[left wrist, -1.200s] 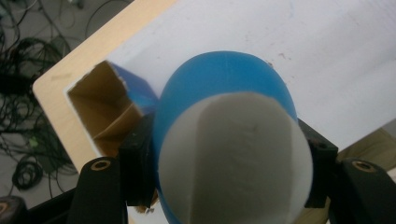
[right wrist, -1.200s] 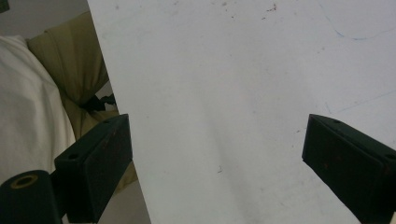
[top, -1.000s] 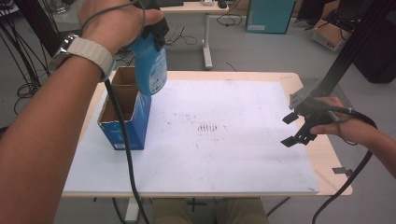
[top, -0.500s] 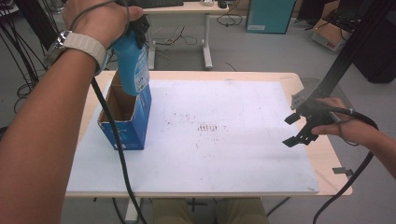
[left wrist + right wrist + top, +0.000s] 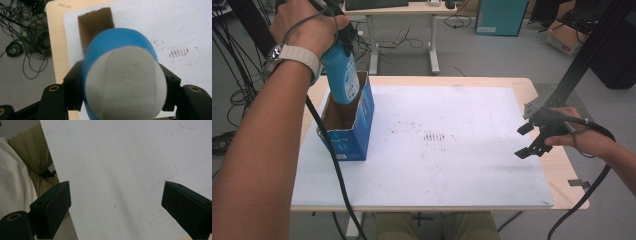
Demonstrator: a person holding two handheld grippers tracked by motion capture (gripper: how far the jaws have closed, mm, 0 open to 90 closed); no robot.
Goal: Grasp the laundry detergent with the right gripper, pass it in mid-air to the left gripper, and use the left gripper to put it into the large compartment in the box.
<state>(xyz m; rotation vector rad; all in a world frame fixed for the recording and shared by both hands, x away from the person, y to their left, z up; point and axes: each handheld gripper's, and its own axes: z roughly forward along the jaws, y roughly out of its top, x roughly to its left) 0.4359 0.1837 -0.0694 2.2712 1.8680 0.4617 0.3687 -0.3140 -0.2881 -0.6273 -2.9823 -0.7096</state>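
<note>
- Jaws of the left gripper [image 5: 120, 82] clamp a blue bottle [image 5: 340, 75], upper left of the high view; jaws of the right gripper [image 5: 526, 140] stand apart, idle at right.
- Within the last second the bottle has swung upright, its base now dipping into the open blue box [image 5: 349, 125]; lowering looks close.
- The box walls fit tightly; the white counter [image 5: 462, 170] lies open at centre.

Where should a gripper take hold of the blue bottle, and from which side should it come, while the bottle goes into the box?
Grip the blue bottle at its upper end, coming from above, as the left gripper does now. The bottle hangs nearly upright, its lower end at the open top of the blue cardboard box. A hold lower on the body would probably meet the box walls.
</note>
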